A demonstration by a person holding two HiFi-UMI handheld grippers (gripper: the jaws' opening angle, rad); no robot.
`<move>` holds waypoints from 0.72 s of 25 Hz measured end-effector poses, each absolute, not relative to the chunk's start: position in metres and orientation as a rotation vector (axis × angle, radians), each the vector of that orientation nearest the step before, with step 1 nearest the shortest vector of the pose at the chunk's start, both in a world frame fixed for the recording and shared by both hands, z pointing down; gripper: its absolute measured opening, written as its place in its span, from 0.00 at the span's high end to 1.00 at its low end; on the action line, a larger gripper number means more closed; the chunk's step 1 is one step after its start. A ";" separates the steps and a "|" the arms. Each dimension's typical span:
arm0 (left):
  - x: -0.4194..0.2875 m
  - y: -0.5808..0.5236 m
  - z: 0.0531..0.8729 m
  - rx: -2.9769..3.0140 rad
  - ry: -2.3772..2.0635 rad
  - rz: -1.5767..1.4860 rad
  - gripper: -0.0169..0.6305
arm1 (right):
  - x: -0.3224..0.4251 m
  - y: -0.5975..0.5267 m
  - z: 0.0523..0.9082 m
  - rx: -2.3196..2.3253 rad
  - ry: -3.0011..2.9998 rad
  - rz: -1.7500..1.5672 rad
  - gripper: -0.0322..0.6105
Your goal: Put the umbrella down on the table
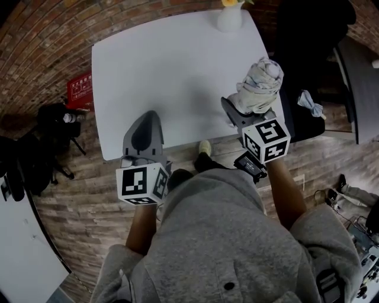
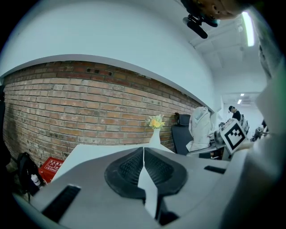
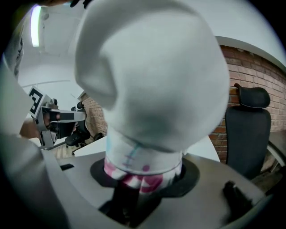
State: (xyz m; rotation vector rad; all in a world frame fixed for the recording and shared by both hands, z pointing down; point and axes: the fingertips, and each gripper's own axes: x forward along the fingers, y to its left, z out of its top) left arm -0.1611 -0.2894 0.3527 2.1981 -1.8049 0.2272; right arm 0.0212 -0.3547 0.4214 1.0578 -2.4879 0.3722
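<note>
The folded umbrella [image 1: 259, 84], a pale bundle with pink print near its lower end, stands upright in my right gripper [image 1: 244, 111] over the near right corner of the white table [image 1: 177, 65]. That gripper is shut on the umbrella's lower end [image 3: 143, 172], and the umbrella [image 3: 152, 80] fills most of the right gripper view. My left gripper [image 1: 147, 121] hangs over the table's near edge, its jaws shut [image 2: 143, 152] with nothing between them. From the left gripper view the umbrella [image 2: 199, 127] shows off to the right.
A white vase with yellow flowers [image 1: 230, 15] stands at the table's far edge. A black office chair [image 1: 308, 41] sits right of the table, with a pale cloth [image 1: 310, 103] on it. On the floor to the left are a red box [image 1: 80, 90] and dark gear [image 1: 56, 121].
</note>
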 end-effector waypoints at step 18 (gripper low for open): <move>-0.150 -0.302 0.354 2.209 -1.805 0.272 0.94 | 0.050 -0.359 0.539 0.539 -2.000 0.185 0.61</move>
